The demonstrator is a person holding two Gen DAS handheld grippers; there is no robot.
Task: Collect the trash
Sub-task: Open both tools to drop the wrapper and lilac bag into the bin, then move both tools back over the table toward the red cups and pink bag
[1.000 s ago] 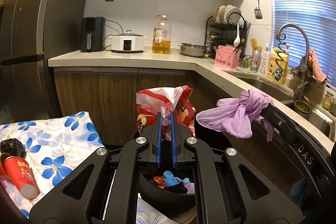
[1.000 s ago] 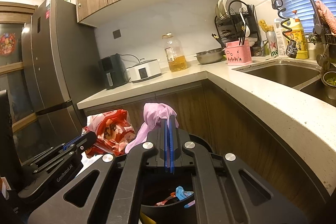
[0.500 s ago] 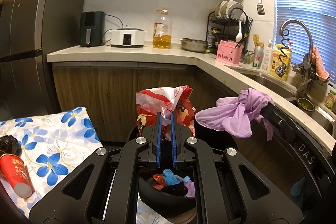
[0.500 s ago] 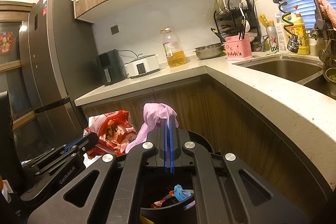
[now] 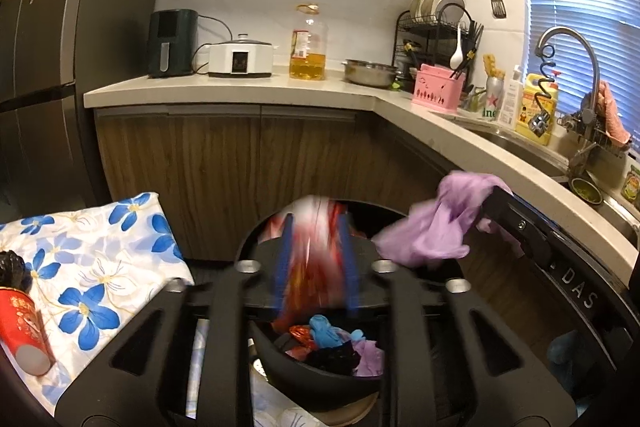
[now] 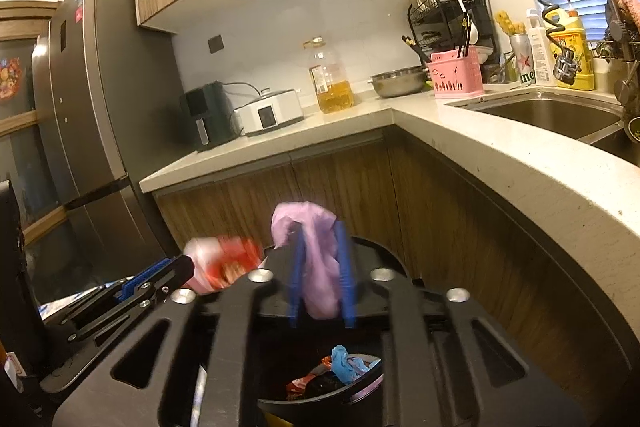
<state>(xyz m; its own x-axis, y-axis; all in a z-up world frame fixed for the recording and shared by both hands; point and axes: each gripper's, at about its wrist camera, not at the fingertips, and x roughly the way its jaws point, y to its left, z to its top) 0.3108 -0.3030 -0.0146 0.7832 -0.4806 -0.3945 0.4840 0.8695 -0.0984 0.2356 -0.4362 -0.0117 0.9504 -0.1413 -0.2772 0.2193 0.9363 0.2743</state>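
Note:
My left gripper (image 5: 316,263) has its jaws parted; a red and white snack bag (image 5: 316,259), motion-blurred, sits between them above the black bin (image 5: 320,375). My right gripper (image 6: 322,275) also has its jaws parted, with a crumpled purple bag (image 6: 316,263) between them over the same bin (image 6: 320,399). The bin holds blue, red, black and purple scraps. In the left wrist view the purple bag (image 5: 440,227) hangs at the right gripper's tip. In the right wrist view the red bag (image 6: 220,263) is at the left gripper's tip.
A floral cloth (image 5: 88,267) lies at left with a red paper cup (image 5: 22,331) and a black lump (image 5: 14,267). Wooden cabinets (image 5: 240,167) and an L-shaped counter (image 5: 240,89) stand behind the bin; a sink (image 6: 552,115) at right, a fridge (image 6: 80,131) at left.
Both grippers have opened from shut. The red bag and the purple bag have slipped lower between the jaws toward the bin, the red one blurred.

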